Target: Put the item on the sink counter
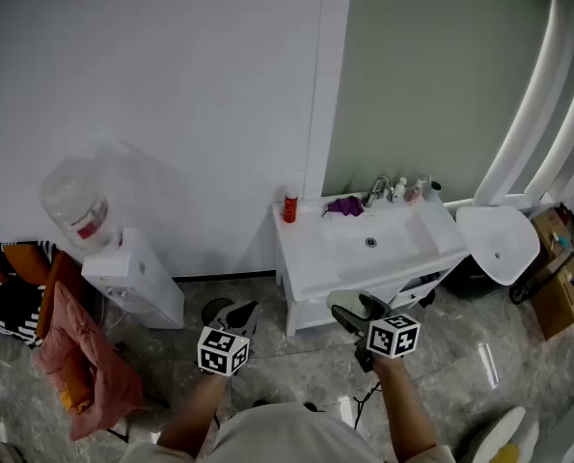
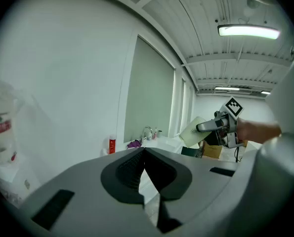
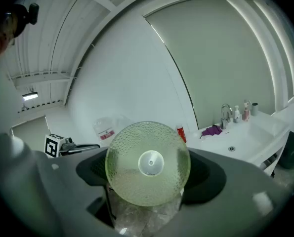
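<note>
My right gripper (image 3: 149,173) is shut on a pale green, dimpled round item (image 3: 147,157) with a white centre and clear wrapping below it. From the left gripper view, the same item (image 2: 192,131) sticks out ahead of the right gripper (image 2: 208,126). In the head view the right gripper (image 1: 349,313) hovers just in front of the white sink counter (image 1: 311,249), near its front edge. My left gripper (image 1: 236,316) hangs over the floor left of the counter, shut and empty, with its pads meeting at the tip (image 2: 143,154).
On the counter stand a red can (image 1: 290,206), a purple cloth (image 1: 345,204), a faucet (image 1: 378,191) and small bottles. A water dispenser (image 1: 132,283) stands at the left wall, with a pink-orange cloth (image 1: 84,365) beside it. Cardboard boxes (image 1: 557,287) sit at the right.
</note>
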A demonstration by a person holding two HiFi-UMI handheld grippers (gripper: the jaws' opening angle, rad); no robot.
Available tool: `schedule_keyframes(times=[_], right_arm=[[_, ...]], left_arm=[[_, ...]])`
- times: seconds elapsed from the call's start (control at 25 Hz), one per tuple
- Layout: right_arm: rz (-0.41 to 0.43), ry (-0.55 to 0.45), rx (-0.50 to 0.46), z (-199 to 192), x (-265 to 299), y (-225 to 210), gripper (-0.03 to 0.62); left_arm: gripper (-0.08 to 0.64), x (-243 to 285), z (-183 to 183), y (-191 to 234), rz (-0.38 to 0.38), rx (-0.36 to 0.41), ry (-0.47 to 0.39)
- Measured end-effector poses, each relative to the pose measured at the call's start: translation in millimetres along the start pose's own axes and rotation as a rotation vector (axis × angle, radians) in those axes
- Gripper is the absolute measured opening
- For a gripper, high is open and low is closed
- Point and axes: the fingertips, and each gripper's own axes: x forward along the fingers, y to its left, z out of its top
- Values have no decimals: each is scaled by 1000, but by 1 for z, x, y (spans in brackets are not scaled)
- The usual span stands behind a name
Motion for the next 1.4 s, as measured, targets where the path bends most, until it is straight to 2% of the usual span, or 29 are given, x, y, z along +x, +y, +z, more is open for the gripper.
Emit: schedule_keyframes(times=[0.32,0.52,0.68,1.08,1.4], right_arm=[[16,12,4,-4,3,9,417],[36,53,54,-14,9,11,417],[37,34,70,-15,11,13,417],[-3,23,18,-12,29,29,417],[-61,12,32,-21,40,35,417]], left_arm=[[8,-3,-3,2,-8,1,0],[8,-3,-1,4,-17,-1,-6],[8,-2,-3,6,-29,-5,-4],[8,-11,-16,35,-46,-18,13],[8,-27,-32,72,-59,-13,37]])
